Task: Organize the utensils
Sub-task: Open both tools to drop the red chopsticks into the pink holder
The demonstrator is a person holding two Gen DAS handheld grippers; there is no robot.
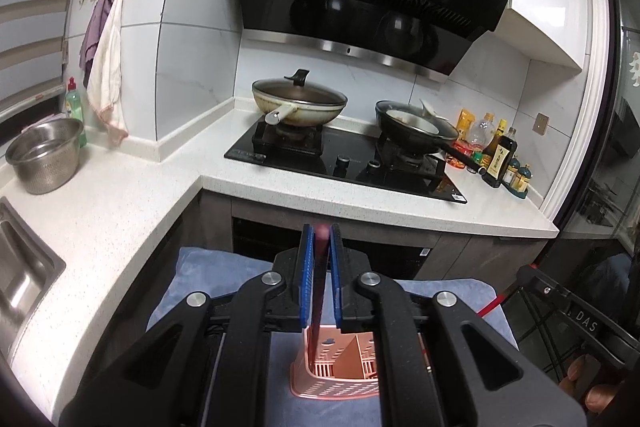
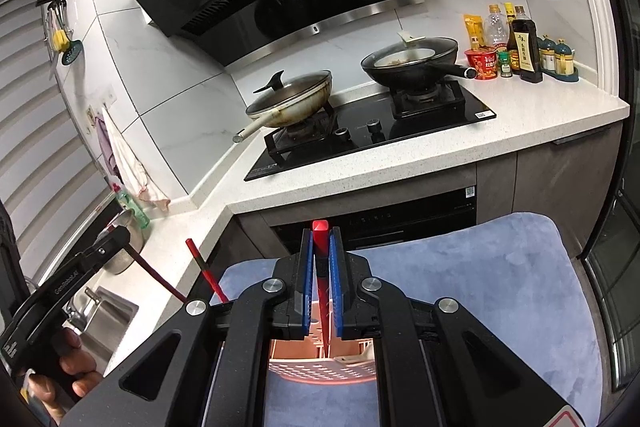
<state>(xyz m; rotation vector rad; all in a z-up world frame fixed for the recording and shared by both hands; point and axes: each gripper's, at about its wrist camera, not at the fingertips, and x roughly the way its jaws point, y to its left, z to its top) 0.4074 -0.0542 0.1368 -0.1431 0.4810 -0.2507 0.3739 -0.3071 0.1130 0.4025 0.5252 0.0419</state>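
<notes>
Black, matte linkage arms with round steel rivets, lowest in both views. Left claw, ribbed blue pads clamped on a thin dark red chopstick standing upright, its lower end reaching into the pink slotted plastic basket below. Right claw, same blue pads, closing round a brighter red chopstick, squared tip poking above the pads, shaft dropping into the same perforated pink basket; whether the pads press it, cannot tell. Under the basket, a soft blue plush mat. Beyond, speckled white stone table. Upper centre, a lidded cream wok and a black pan on the glass hob.
</notes>
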